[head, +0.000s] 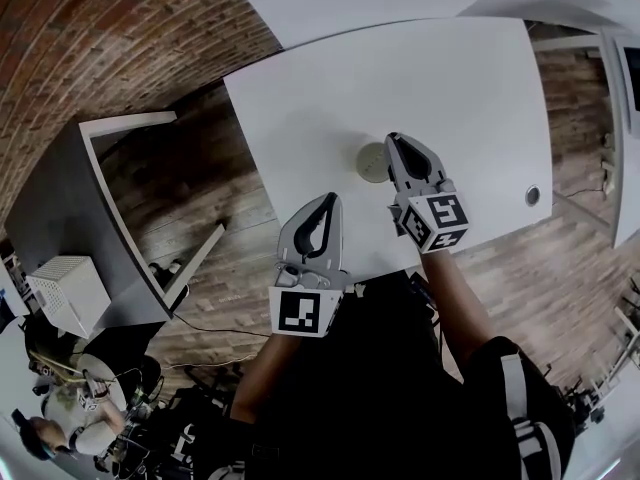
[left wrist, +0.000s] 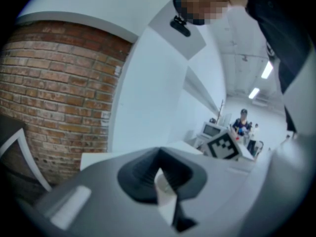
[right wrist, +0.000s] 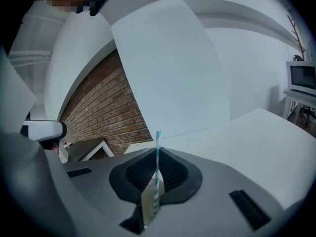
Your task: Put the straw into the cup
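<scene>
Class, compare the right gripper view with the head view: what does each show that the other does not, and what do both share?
Only the right gripper view shows the striped straw, clamped between the jaws of the right hand-held gripper. Only the head view shows the cup standing on the table near that gripper's tip, and the left hand-held gripper. Both show the right hand-held gripper, the white table and the brick wall.

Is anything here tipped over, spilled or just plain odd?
Nothing stands out. The cup sits on the white table, no spill shows, and the right gripper holds the striped straw straight between its jaws.
</scene>
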`<state>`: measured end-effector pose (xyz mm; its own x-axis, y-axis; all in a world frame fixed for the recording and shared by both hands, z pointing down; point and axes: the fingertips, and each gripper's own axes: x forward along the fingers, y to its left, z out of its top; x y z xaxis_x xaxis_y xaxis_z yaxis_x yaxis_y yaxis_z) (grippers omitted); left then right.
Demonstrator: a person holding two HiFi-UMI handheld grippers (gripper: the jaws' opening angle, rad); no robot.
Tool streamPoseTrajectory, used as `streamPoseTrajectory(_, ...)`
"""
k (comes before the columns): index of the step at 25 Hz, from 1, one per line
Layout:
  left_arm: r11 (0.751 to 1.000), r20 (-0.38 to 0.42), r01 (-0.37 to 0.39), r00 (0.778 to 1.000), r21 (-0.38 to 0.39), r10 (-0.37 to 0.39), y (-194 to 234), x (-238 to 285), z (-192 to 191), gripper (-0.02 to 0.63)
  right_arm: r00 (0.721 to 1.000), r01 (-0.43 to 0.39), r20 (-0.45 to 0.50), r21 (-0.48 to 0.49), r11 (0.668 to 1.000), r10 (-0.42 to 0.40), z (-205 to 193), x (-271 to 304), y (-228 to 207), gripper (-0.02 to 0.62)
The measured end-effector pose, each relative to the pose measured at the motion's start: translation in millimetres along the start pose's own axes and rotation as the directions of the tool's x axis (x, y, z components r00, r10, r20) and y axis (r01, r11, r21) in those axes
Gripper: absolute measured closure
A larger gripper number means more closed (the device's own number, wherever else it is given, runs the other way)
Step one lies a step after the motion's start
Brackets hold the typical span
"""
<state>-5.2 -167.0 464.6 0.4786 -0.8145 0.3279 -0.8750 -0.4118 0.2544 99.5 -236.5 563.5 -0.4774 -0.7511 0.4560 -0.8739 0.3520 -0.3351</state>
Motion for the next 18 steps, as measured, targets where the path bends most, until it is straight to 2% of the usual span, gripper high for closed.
streamPoseTrajectory(18,1.0,0.006,-0.016,1.0,-0.017,0.016,9,-7,1,0.601,0.998,-0.008,-0.063,-0.003,1.0,0.008,-1,20,-6,0.577)
